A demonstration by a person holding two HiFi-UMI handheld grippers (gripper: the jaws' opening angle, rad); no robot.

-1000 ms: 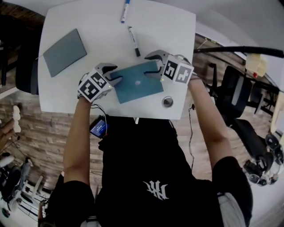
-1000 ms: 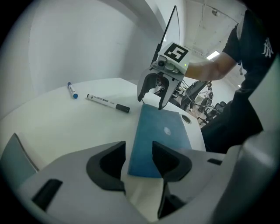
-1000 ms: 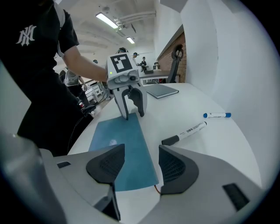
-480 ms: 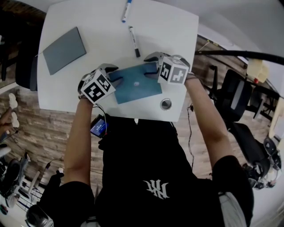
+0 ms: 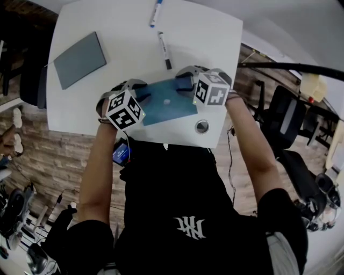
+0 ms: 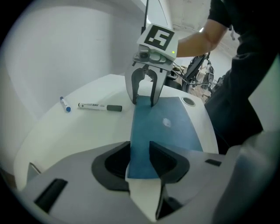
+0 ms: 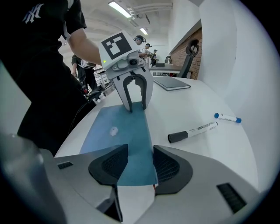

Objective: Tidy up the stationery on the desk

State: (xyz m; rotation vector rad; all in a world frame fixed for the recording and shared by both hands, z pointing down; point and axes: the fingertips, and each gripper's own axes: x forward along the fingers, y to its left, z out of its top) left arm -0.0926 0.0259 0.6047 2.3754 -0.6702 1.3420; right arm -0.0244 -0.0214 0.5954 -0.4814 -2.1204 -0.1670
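- Head view: your left tongs point(image 5: 140, 92) and right tongs point(image 5: 185, 80) sat at opposite short ends of the blue notebook point(image 5: 164, 103), which lay flat on the white table point(image 5: 129, 32) near its front edge.
- Both pairs had just been closing, but each was not yet clamped, with a notebook end between its jaws.
- The black marker point(image 5: 164, 50) and blue-capped pen point(image 5: 155, 12) lay beyond the notebook, and the grey notebook point(image 5: 79, 60) was well off to the left.

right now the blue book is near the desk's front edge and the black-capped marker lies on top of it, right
No: the black-capped marker lies on the bare white desk beyond the blue book, apart from it, not on top, as the head view shows. The book is near the front edge.
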